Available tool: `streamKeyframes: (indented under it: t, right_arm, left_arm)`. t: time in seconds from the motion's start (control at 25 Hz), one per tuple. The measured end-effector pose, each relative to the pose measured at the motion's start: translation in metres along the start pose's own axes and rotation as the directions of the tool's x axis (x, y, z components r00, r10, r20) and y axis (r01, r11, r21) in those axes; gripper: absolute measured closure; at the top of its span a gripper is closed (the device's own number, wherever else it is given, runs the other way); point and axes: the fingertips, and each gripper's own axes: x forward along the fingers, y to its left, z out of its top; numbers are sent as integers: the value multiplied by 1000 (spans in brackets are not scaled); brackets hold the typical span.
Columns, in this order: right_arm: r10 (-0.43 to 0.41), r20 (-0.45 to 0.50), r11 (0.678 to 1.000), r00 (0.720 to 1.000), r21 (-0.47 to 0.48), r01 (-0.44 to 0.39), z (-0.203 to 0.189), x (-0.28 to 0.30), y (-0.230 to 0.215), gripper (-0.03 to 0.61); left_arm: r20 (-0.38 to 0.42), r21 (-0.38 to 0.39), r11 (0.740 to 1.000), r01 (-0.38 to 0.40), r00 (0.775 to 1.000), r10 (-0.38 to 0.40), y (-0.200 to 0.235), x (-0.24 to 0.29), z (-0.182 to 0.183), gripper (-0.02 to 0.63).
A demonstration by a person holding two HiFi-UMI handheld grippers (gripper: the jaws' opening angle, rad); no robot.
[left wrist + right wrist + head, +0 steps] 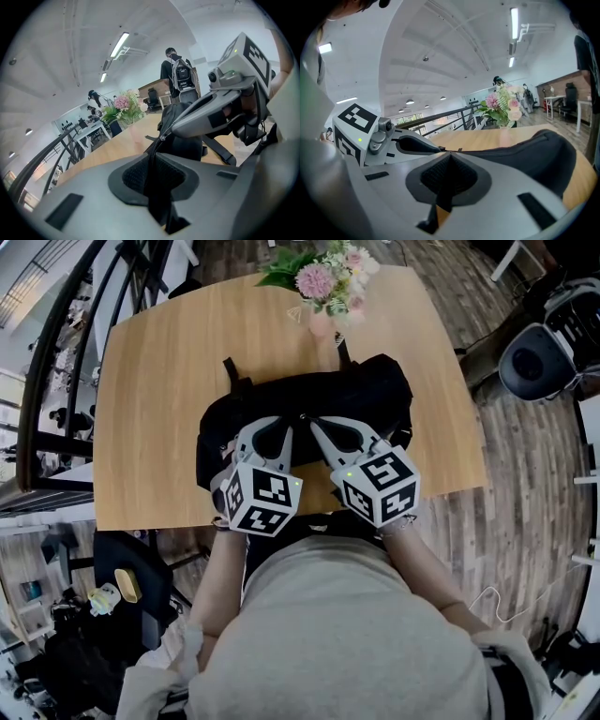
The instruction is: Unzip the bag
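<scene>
A black bag (375, 395) lies on the wooden table (159, 381), close to its near edge. Both grippers meet at the middle of the bag's top. My left gripper (287, 427) is shut on a black strip of the bag's zipper edge (151, 187). That strip runs up to the metal zipper slider (162, 137). My right gripper (315, 426) has its tips right at that slider and is shut on the zipper pull. In the right gripper view its jaws (449, 157) pinch a thin dark tab, with the bag (534, 154) bulging behind.
A vase of pink flowers (323, 282) stands at the table's far edge, just behind the bag. A dark office chair (539, 357) is off the table's right side. A black railing (56, 362) runs along the left. A person with a backpack (176, 75) stands far off.
</scene>
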Motion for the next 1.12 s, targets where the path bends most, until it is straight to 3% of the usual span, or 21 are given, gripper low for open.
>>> streamKeyframes:
  t: [0.24, 0.68, 1.12]
  right_arm:
    - [-17, 4, 1000, 1000, 5, 17, -3, -9, -12, 571]
    - [-75, 29, 997, 997, 38, 74, -4, -24, -42, 569]
    - [-152, 56, 987, 987, 58, 148, 1, -38, -70, 569]
  left_arm:
    - [6, -59, 998, -23, 1000, 23, -1, 1, -2, 554]
    - [0, -84, 996, -43, 999, 43, 1, 4, -3, 554]
    - [45, -194, 981, -20, 999, 29, 8, 0, -2, 554]
